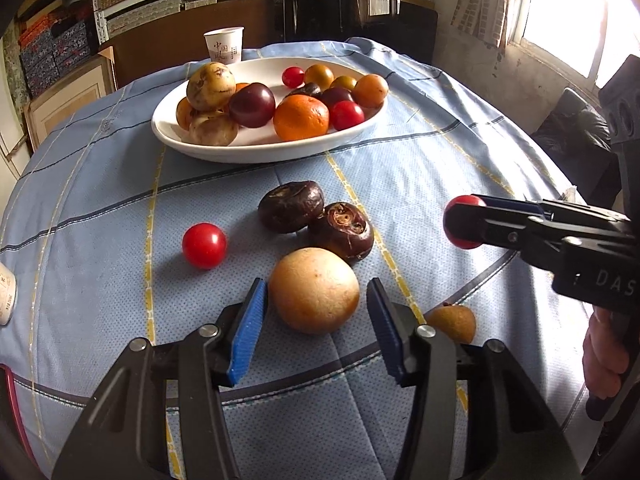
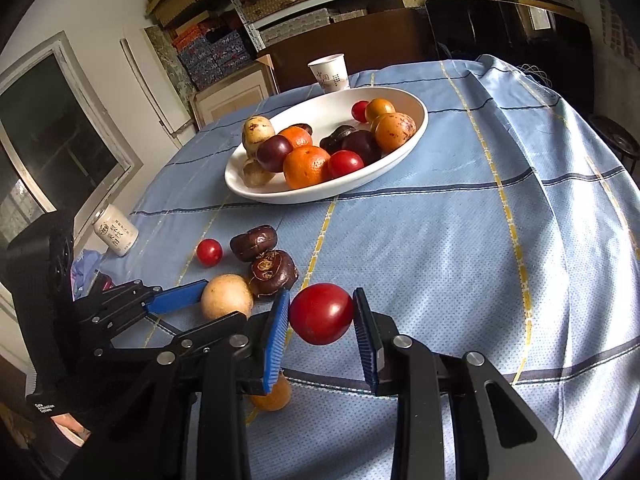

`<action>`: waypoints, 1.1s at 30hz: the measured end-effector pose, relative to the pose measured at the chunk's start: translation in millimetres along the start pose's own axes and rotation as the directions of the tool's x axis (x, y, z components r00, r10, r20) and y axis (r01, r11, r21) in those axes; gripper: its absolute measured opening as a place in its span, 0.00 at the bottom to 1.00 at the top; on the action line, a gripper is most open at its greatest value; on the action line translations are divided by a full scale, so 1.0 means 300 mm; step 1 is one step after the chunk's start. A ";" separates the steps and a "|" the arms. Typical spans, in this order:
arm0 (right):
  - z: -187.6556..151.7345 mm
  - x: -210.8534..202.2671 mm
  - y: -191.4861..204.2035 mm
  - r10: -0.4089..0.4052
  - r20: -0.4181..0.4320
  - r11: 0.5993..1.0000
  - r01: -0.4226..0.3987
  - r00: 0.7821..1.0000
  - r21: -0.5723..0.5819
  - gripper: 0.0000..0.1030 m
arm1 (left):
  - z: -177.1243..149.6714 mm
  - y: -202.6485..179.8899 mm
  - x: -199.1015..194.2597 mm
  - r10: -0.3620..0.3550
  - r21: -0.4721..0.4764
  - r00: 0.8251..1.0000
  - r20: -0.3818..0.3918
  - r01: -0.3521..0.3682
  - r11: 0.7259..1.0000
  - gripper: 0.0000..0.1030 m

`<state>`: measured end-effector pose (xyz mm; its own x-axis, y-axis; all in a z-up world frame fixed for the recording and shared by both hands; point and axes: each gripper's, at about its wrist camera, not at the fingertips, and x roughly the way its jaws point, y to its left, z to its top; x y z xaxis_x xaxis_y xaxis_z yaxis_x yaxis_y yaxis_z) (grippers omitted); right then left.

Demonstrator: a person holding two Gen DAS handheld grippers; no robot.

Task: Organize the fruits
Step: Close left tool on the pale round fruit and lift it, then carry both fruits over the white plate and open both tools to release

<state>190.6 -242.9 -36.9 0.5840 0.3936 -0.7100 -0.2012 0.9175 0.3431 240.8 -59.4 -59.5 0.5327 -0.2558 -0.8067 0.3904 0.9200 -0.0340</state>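
The tan round fruit (image 1: 314, 290) sits on the desk (image 1: 420, 152) between my left claw (image 1: 316, 322) pads, just on the near side of the white bowl (image 1: 256, 148). The pads stand apart on either flank and do not look to be pressing yet. I judge the fruit firm, smooth-skinned and moderately heavy, so it could roll. Best hold is across its widest middle, pads square to the sides.

My right claw (image 2: 322, 330) is clamped on a red tomato (image 2: 321, 313), held clear above the cloth, nearer me than the bowl. It looks thin-skinned and soft; I would keep the squeeze light.

Between bowl and tan fruit lie two dark water chestnuts (image 1: 316, 218), touching each other, and a loose red tomato (image 1: 204, 245) to their left. A small brownish fruit (image 1: 452, 322) lies just right of the tan one.

The bowl holds oranges, dark plums, small tomatoes, yellowish fruits and pale mottled ones, heaped to the left. A paper cup (image 1: 224, 45) stands behind the bowl.
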 end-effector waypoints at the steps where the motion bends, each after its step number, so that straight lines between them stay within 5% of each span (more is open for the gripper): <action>1: -0.001 -0.002 0.002 0.002 0.001 1.000 -0.002 1.000 -0.002 0.32 | 0.001 -0.002 0.005 0.003 0.000 1.000 -0.005 -0.003 1.000 0.50; 13: -0.001 -0.016 0.009 0.010 0.014 1.000 -0.010 1.000 -0.006 0.32 | -0.001 0.019 0.007 -0.007 -0.035 1.000 -0.011 0.006 0.999 0.43; 18: 0.015 -0.030 0.013 -0.005 0.076 0.999 0.008 0.997 -0.034 0.32 | 0.025 0.071 -0.065 -0.032 -0.092 0.998 0.061 0.037 0.995 0.43; 25: 0.203 0.028 -0.031 -0.011 0.174 1.000 0.008 0.985 0.019 0.32 | 0.283 0.149 -0.102 -0.019 -0.110 0.991 0.136 0.034 0.993 0.43; 33: 0.362 0.189 -0.037 -0.055 0.191 0.998 0.059 0.980 -0.016 0.32 | 0.575 0.180 0.066 0.077 -0.108 0.993 0.095 -0.066 0.992 0.43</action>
<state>311.3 -237.1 -14.1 0.7336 0.3242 -0.5973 -0.1790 0.9400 0.2903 402.1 -65.9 24.4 0.6299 -0.2115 -0.7473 0.2709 0.9616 -0.0439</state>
